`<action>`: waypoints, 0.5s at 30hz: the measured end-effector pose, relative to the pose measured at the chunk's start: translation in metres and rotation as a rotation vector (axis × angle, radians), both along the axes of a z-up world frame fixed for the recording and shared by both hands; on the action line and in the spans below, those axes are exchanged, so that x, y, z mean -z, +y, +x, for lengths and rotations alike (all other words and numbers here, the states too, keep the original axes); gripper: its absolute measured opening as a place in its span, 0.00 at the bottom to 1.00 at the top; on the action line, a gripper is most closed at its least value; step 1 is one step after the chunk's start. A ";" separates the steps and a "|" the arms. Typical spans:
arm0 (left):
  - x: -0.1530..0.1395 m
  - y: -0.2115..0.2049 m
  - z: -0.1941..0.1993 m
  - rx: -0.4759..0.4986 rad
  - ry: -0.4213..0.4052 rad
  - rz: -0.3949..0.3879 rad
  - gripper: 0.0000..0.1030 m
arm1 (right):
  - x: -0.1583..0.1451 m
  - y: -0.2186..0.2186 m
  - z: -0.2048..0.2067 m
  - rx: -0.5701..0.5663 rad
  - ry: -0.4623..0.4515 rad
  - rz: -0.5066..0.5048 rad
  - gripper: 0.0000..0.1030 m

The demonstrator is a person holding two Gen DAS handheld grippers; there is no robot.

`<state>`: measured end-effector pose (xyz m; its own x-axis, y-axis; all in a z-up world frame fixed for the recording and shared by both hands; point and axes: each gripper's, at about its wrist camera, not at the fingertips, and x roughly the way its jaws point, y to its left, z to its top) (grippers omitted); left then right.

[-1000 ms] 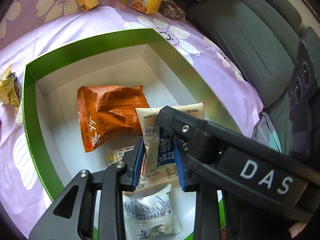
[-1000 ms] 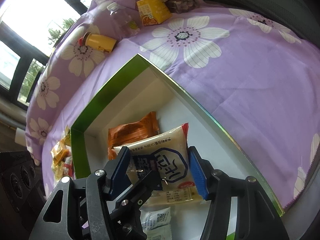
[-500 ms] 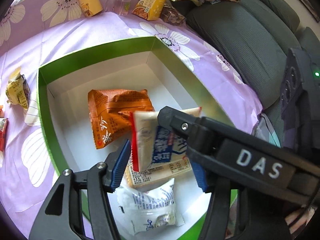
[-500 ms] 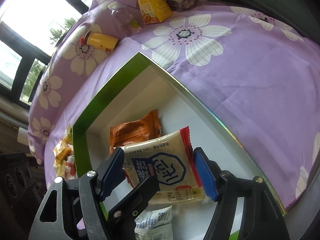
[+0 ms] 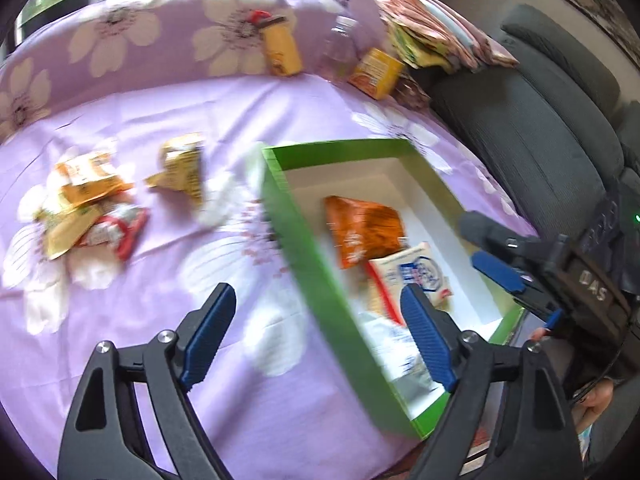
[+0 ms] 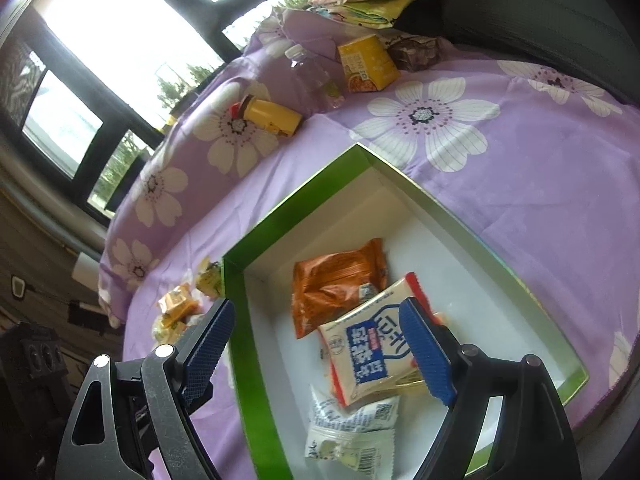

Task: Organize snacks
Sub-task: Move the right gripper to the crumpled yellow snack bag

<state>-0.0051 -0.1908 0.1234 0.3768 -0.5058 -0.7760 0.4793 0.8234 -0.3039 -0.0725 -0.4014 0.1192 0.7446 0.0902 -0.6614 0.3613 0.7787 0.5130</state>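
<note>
A green box [image 5: 296, 240] with a white inside sits on the purple flowered cloth; it also shows in the right wrist view [image 6: 248, 320]. In it lie an orange packet [image 6: 336, 284], a cream and blue packet [image 6: 368, 356] and a white packet [image 6: 352, 432]. My left gripper [image 5: 316, 336] is open and empty, above the box's left wall. My right gripper [image 6: 320, 352] is open and empty above the box, and it shows at the right of the left wrist view [image 5: 500, 276]. Loose yellow and red snack packets [image 5: 88, 216] and another yellow packet [image 5: 180, 172] lie left of the box.
A yellow jar [image 5: 280, 48], a clear bottle [image 6: 312, 72], a yellow carton [image 6: 366, 64] and folded cloths [image 5: 432, 36] lie at the far side. A dark grey sofa cushion [image 5: 540, 132] is to the right. Windows [image 6: 120, 40] are behind.
My left gripper let go of the cream and blue packet, which now lies in the box, and swung left and up, opening wide. My right gripper pulled back a little.
</note>
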 end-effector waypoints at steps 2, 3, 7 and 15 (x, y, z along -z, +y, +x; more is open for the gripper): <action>0.002 0.027 0.001 -0.060 -0.006 0.004 0.84 | -0.002 0.014 -0.002 -0.026 -0.031 0.000 0.89; 0.002 0.041 0.002 -0.090 -0.009 0.007 0.84 | -0.003 0.021 -0.002 -0.037 -0.041 -0.003 0.90; 0.007 0.101 0.005 -0.220 -0.004 -0.006 0.86 | -0.008 0.049 0.002 -0.077 -0.055 -0.003 0.94; 0.016 0.201 0.005 -0.448 0.002 -0.010 0.91 | -0.008 0.110 0.029 -0.179 0.022 -0.047 0.98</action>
<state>0.0001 0.0097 0.1074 0.5587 -0.3005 -0.7730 0.0749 0.9465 -0.3138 -0.0436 -0.2910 0.1273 0.7050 0.1882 -0.6838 0.2258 0.8544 0.4680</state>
